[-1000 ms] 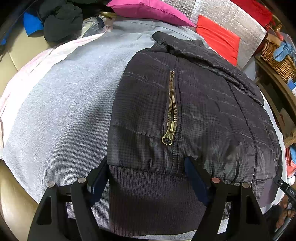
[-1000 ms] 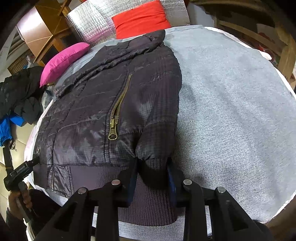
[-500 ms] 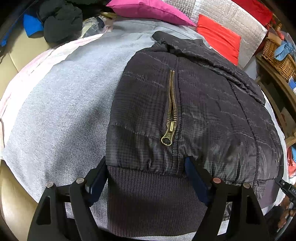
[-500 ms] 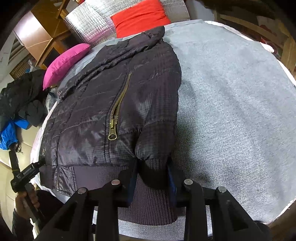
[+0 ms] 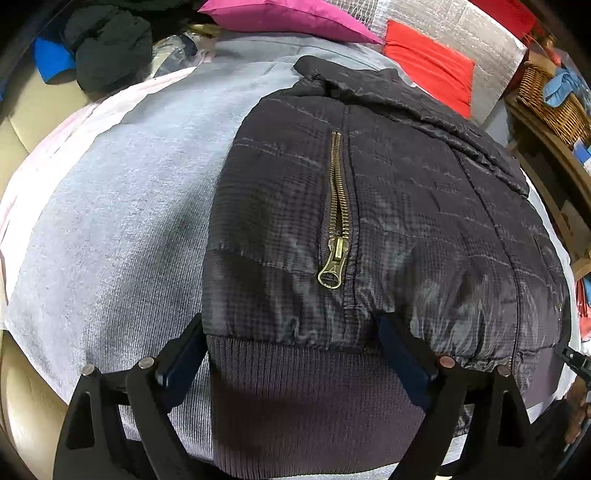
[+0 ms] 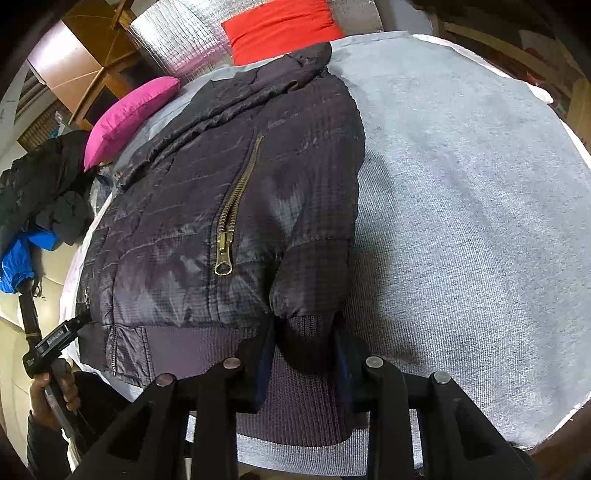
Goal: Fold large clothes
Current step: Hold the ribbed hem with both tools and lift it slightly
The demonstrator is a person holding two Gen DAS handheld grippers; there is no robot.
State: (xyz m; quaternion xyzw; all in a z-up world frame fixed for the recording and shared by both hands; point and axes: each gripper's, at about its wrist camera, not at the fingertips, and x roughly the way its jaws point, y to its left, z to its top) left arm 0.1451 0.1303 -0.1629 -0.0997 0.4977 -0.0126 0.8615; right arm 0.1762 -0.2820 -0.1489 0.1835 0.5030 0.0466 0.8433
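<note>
A dark quilted jacket [image 5: 406, 206] with a brass zipper [image 5: 338, 206] lies on a grey cloth-covered surface [image 5: 122, 206], its ribbed hem [image 5: 295, 398] nearest me. My left gripper [image 5: 295, 354] is open, its fingers straddling the hem's left corner. In the right wrist view the jacket [image 6: 207, 206] fills the left half. My right gripper [image 6: 304, 350] is shut on the ribbed hem [image 6: 295, 398] at the jacket's right corner, the fabric bunched between the fingers.
A pink pillow [image 5: 284, 16] and a red cushion [image 5: 432, 66] lie at the far end. Dark and blue clothes [image 5: 107, 48] are piled at the far left. A wicker basket [image 5: 554, 99] stands on wooden furniture at the right.
Both views have shifted only slightly. The right gripper stays clamped on the hem, and the left gripper stays open around it.
</note>
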